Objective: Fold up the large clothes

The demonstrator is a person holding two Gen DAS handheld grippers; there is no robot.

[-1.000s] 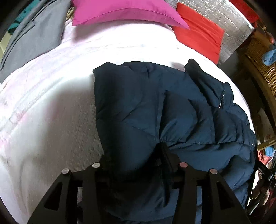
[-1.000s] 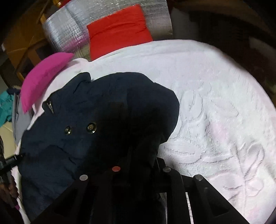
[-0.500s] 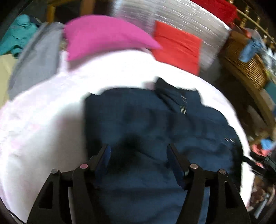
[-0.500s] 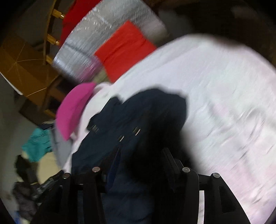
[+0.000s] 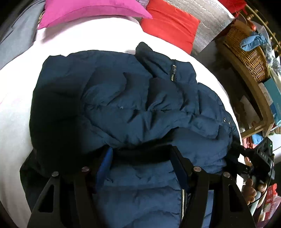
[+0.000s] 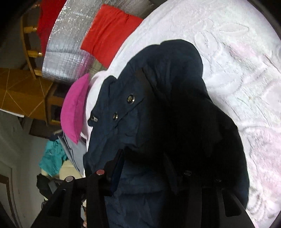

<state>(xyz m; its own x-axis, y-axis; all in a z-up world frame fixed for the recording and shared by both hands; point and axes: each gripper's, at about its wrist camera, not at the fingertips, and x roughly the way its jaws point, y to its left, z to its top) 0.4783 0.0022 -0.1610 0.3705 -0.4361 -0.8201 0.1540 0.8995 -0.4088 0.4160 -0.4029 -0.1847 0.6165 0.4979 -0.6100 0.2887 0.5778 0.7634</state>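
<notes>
A navy puffer jacket (image 5: pixel 131 105) lies on the white bedspread (image 5: pixel 14 105), with one part folded over the body and the zip collar at the far side. My left gripper (image 5: pixel 140 150) hovers over the near hem, open, its blue-padded fingers (image 5: pixel 105 163) spread wide above the fabric. In the right wrist view the same jacket (image 6: pixel 158 87) fills the middle, its snap buttons showing. My right gripper (image 6: pixel 143 156) is open just above the dark fabric, and its far finger is lost in shadow.
A pink pillow (image 5: pixel 87 10), a red pillow (image 5: pixel 168 26) and a silver foil mat (image 5: pixel 210 24) lie at the bed's head. A wicker basket (image 5: pixel 249 52) on a wooden shelf stands to the right. A grey garment (image 5: pixel 15 40) lies at the left edge. A hand (image 5: pixel 249 189) holds the other gripper.
Both grippers were shut on folds of the jacket and now stand open. The fabric has dropped onto the jacket. The right wrist view has rolled and the left view has shifted.
</notes>
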